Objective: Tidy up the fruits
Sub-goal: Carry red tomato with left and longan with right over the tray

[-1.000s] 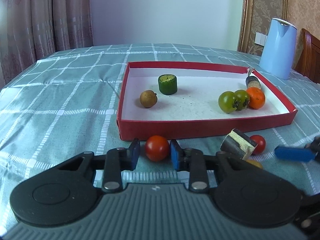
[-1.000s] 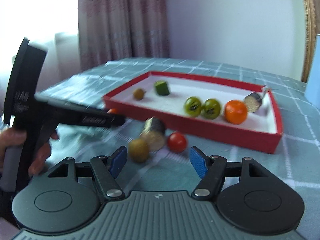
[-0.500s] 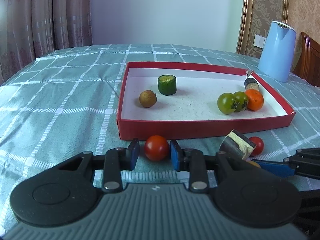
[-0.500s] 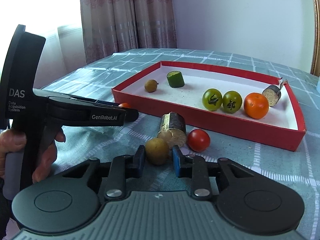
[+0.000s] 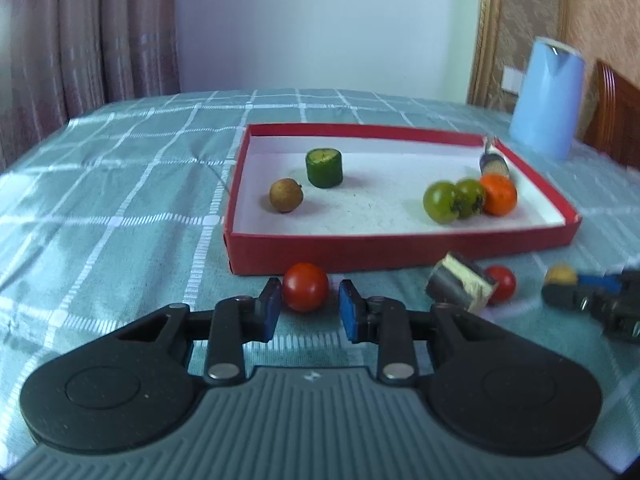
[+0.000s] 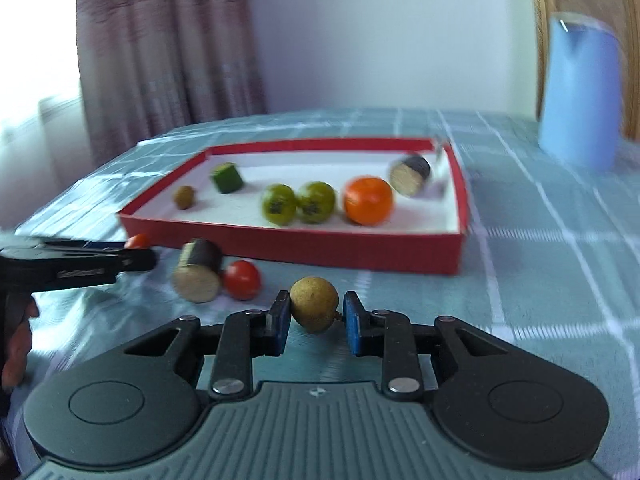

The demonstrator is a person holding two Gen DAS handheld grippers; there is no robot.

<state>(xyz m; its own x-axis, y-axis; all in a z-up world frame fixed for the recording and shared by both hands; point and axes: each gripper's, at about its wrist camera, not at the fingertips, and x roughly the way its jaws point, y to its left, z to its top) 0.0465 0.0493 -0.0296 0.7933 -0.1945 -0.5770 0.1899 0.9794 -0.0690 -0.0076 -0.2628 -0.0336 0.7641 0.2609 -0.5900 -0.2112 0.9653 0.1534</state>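
I had the left gripper (image 5: 306, 306) closed on a small round red cherry tomato (image 5: 305, 287), its blue pads (image 5: 272, 304) pressed to either side of the fruit just in front of the near wall of the shallow red cardboard tray (image 5: 400, 248) with the white floor. That tray served as my landmark on the teal checked tablecloth (image 5: 120, 208).

My right gripper (image 6: 314, 316) was clamped on a round tan-brown longan (image 6: 314, 304), held in front of the tray's near wall, close to its right end as the right wrist camera saw it. Whether the longan rested on the cloth or hung just above it, I could not tell; both views were blurred.

Also outside the tray, just before its near wall, lay a stubby dark cylinder of cut eggplant with a pale cut face (image 6: 198, 270), touching or nearly touching a second small red tomato (image 6: 242, 279) on its right.

Inside the tray, a second brown longan (image 5: 285, 195) and a green cucumber chunk standing on end (image 5: 324, 168) sat toward the left half. Two green tomatoes (image 5: 454, 200) stood side by side toward the right half, with an orange round fruit (image 5: 498, 194) touching the right one, and another dark eggplant piece (image 5: 494, 164) lay against the right wall near the far corner.

Beyond the tray's far right corner stood a light blue kettle (image 5: 548, 100).
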